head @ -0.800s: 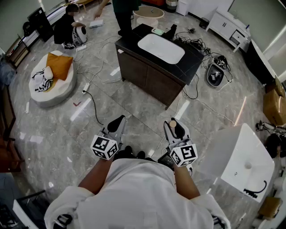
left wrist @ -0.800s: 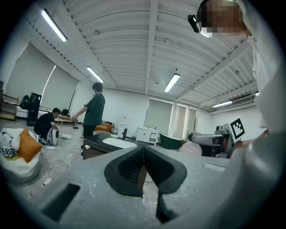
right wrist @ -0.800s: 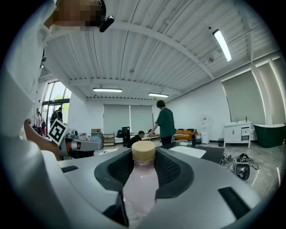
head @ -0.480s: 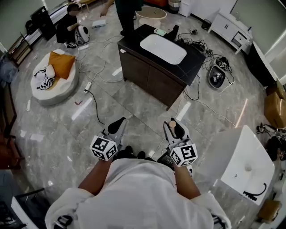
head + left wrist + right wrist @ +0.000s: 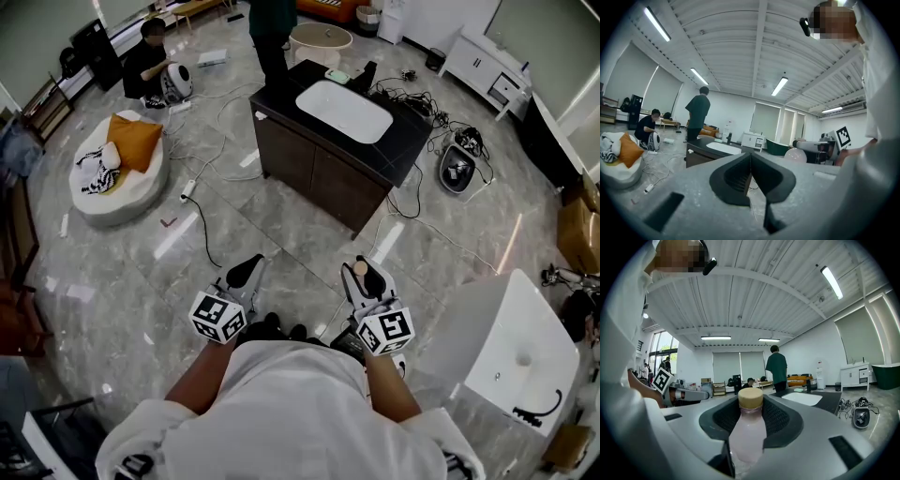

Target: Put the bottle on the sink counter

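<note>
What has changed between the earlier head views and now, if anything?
The scene slid slightly to the right in the head view: the sink counter and the floor cushion both shifted that way, so the wearer's head probably turned a little. Nothing was taken hold of or let go. The right gripper still clamps the bottle, and the left gripper keeps its jaws shut and empty.

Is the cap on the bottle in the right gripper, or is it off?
On. A tan cap sits on the neck of the bottle, which the right gripper holds between its jaws.
</note>
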`<state>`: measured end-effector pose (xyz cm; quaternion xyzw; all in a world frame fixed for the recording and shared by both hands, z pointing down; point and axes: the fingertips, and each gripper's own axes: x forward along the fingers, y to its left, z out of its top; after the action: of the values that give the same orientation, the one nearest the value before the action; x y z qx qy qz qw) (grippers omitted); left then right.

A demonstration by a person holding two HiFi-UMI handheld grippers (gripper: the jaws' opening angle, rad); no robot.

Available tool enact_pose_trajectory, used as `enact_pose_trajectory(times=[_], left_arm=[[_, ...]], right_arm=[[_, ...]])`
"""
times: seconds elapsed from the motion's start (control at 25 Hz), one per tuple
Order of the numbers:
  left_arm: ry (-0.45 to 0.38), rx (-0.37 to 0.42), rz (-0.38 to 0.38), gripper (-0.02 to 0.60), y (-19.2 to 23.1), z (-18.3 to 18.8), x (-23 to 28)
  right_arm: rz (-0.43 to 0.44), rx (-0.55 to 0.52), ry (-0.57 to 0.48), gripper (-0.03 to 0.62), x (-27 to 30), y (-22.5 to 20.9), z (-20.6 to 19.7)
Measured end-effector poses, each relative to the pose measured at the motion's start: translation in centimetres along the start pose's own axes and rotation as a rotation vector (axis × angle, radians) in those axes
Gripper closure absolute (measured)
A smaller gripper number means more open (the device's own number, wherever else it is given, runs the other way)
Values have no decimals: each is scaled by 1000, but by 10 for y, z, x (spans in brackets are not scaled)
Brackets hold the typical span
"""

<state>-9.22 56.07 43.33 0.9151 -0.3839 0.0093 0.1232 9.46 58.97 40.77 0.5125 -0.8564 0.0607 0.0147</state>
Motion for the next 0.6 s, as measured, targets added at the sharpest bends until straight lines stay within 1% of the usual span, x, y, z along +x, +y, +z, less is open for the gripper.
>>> enact_pose_trajectory(times=[0.36, 0.6], left_arm=[[21, 14, -22, 565, -7, 1, 5], [27, 20, -20, 565, 0, 5, 9]], right_arm=[[-9, 29, -23, 454, -4, -12, 1], [2, 36, -33, 456, 3, -14, 1]])
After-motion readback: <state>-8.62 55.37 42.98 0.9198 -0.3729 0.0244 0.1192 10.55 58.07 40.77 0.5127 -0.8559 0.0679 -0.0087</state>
